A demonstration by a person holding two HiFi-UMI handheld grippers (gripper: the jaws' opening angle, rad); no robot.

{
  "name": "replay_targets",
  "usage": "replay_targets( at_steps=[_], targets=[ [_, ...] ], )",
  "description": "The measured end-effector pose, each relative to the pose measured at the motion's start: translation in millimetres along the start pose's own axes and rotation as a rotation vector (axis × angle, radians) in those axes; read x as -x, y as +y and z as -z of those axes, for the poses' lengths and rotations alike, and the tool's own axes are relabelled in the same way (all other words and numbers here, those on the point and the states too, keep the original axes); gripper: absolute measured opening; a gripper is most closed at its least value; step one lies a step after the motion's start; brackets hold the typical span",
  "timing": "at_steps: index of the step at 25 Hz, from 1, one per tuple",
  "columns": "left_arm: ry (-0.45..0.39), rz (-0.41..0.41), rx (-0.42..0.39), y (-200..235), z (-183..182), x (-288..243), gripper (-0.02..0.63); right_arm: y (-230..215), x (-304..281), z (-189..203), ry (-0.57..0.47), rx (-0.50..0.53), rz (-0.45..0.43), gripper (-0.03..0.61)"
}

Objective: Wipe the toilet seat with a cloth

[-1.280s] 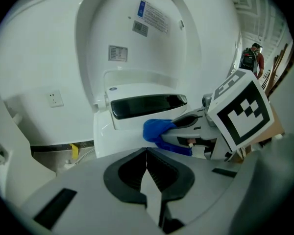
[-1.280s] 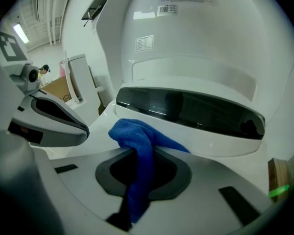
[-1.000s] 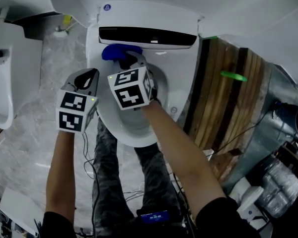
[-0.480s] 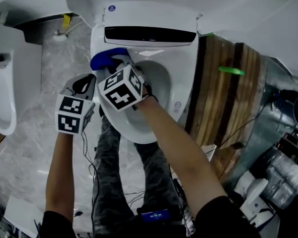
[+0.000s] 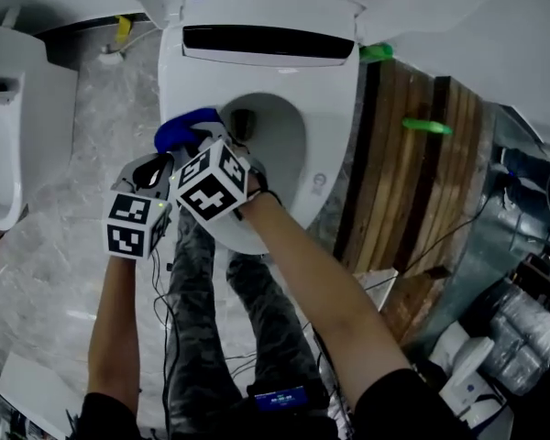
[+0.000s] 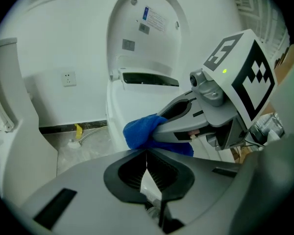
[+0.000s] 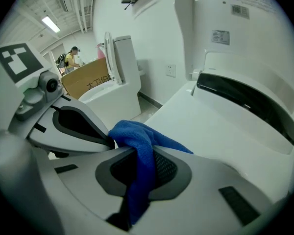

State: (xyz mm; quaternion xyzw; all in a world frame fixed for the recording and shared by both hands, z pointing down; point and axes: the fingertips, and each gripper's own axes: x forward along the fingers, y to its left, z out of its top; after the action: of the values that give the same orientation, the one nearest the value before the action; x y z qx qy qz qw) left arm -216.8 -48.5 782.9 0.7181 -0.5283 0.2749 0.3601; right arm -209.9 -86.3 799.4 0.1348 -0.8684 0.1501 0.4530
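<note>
The white toilet seat (image 5: 185, 71) (image 7: 210, 126) lies down around the bowl, its lid (image 6: 147, 28) raised. A blue cloth (image 5: 183, 128) (image 7: 137, 141) (image 6: 139, 131) rests on the seat's left rim. My right gripper (image 5: 200, 141) (image 7: 142, 155) is shut on it, and a fold hangs down between the jaws. Just left of it, off the rim, my left gripper (image 5: 158, 165) (image 6: 147, 166) is shut with nothing in it. Each gripper shows in the other's view, the right gripper (image 6: 186, 119) and the left gripper (image 7: 73, 124).
A second white toilet (image 5: 5, 136) (image 7: 122, 77) stands to the left on the marble floor. A wood-slat panel (image 5: 412, 163) with a green item (image 5: 428, 126) borders the right. Cables and the person's legs lie below. A cardboard box (image 7: 85, 80) and a person stand far off.
My right gripper has dragged the blue cloth from the back of the seat forward along the left rim. The left gripper has stayed shut beside it.
</note>
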Motion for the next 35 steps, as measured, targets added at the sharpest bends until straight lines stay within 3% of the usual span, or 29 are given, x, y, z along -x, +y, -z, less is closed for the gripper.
replay_targets(
  at_steps=[16, 25, 35],
  targets=[
    [0.043, -0.072, 0.020, -60.3, 77.3, 37.7, 0.012, 72.4, 40.3, 94.4, 0.086, 0.095, -0.093, 0.052],
    [0.091, -0.050, 0.000, -103.9, 109.0, 46.0, 0.012, 106.4, 70.1, 149.8, 0.133, 0.125, -0.129, 0.052],
    [0.132, -0.010, -0.052, -139.9, 123.5, 44.9, 0.012, 113.9, 102.8, 197.9, 0.159, 0.124, -0.150, 0.052]
  ],
)
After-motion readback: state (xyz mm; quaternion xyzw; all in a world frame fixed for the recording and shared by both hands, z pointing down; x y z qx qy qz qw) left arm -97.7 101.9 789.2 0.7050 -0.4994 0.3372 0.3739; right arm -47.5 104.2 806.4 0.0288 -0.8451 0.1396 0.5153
